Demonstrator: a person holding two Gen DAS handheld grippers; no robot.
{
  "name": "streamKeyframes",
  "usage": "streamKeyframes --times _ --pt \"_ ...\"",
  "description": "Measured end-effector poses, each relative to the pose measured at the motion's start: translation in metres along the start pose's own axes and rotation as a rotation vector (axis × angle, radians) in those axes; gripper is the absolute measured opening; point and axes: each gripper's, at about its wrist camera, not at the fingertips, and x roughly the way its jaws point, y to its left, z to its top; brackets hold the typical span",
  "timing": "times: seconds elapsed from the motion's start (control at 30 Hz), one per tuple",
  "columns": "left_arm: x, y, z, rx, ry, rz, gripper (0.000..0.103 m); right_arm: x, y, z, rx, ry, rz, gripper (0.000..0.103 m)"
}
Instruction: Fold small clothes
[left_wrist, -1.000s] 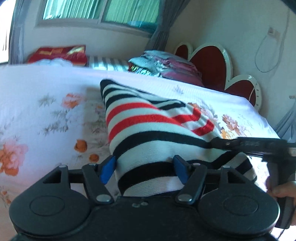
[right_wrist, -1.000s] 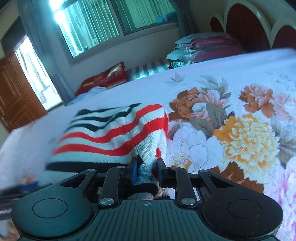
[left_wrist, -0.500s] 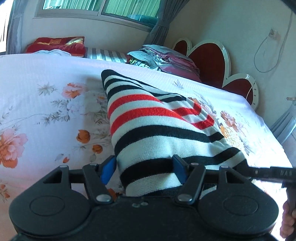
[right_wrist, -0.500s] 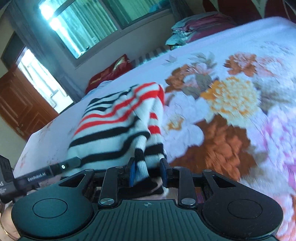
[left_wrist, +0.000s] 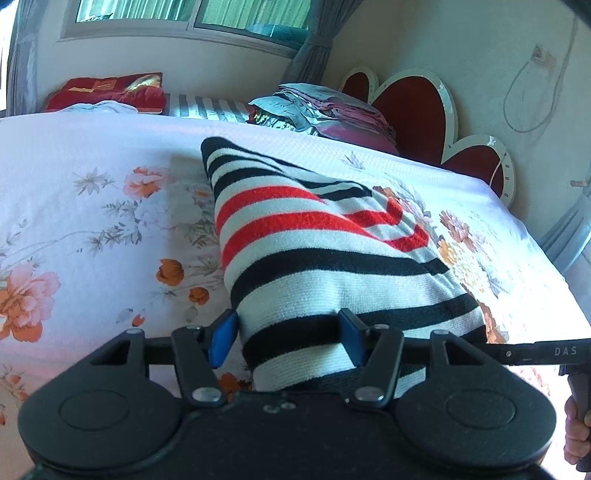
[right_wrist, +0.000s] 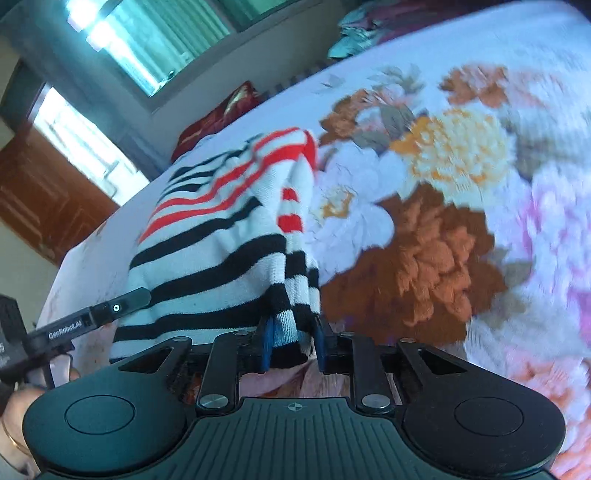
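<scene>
Since the earlier frame the right gripper (right_wrist: 291, 338), pinching the soft, light striped sweater's (left_wrist: 325, 266) hem on the bed (left_wrist: 92, 206), has swung sideways, while the left gripper (left_wrist: 286, 339), jaws narrowing, straddles its near edge loosely.

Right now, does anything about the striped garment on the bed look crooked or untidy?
The striped sweater lies askew: it narrows to a far corner, and a loose folded part hangs at its right edge. No damage is visible.

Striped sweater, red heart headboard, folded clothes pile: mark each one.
striped sweater (left_wrist: 314, 236), left wrist view, on a red stripe.
red heart headboard (left_wrist: 410, 107), left wrist view, on the big heart's red panel.
folded clothes pile (left_wrist: 325, 110), left wrist view, on its top layers.
</scene>
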Motion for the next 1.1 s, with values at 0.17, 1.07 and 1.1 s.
streamKeyframes --times 0.17,1.07,1.1 --pt "-0.012 -0.005 0.009 -0.01 -0.04 0.023 0.064 -0.014 0.012 0.023 -0.041 -0.083 0.003 0.059" --pt "0.042 0.017 0.047 -0.124 -0.01 0.064 0.057 0.085 0.019 0.092 -0.072 -0.083 -0.132 0.014" --pt "0.042 0.016 0.047 -0.115 -0.009 0.071 0.057 0.083 0.019 0.094 -0.074 -0.084 -0.123 0.014"
